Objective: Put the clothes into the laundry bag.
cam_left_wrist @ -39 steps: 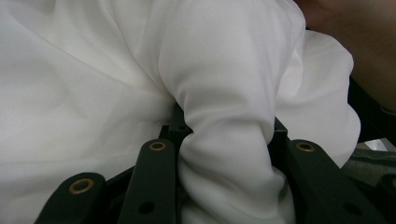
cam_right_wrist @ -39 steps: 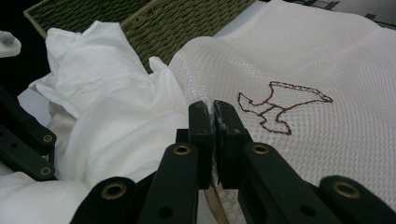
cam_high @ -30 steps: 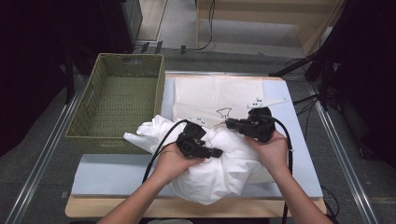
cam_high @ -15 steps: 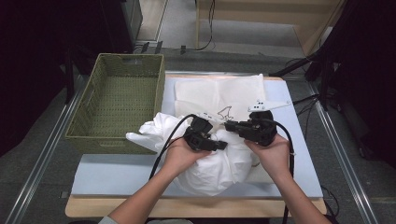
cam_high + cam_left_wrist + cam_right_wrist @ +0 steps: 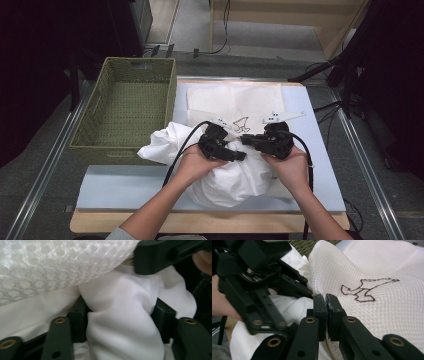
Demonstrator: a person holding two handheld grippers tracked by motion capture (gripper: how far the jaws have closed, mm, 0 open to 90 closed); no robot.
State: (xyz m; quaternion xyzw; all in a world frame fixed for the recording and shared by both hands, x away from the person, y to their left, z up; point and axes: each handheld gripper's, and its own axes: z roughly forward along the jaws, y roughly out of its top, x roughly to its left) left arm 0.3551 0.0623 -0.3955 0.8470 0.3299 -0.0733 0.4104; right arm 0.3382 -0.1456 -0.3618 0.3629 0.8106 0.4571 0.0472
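Forearms: come in from the bottom edge of the high view, one hand on each gripper, lower middle of the frame.
White garment (image 5: 227,175): a bunched heap on the table's (image 5: 125,187) pale blue mat, lower centre of the high view, under both hands; one lobe spills left to the basket's near corner.
Left gripper (image 5: 239,156): lies on top of the heap, just left of centre. Its fingers (image 5: 79,315) have just been opening and now stand spread, with a thick fold of the white garment bulging up between them in the left gripper view; whether the pads press on it cannot be told.
Right gripper (image 5: 246,140): just right of the left one, tips almost meeting it. Its fingers (image 5: 320,307) are pressed together, pinching the edge of the mesh bag (image 5: 374,297).
Mesh bag: white netting with a brown outline drawing, spread flat above the heap, centre of the high view.
Basket (image 5: 100,145): green woven, left half of the high view, beside the heap.
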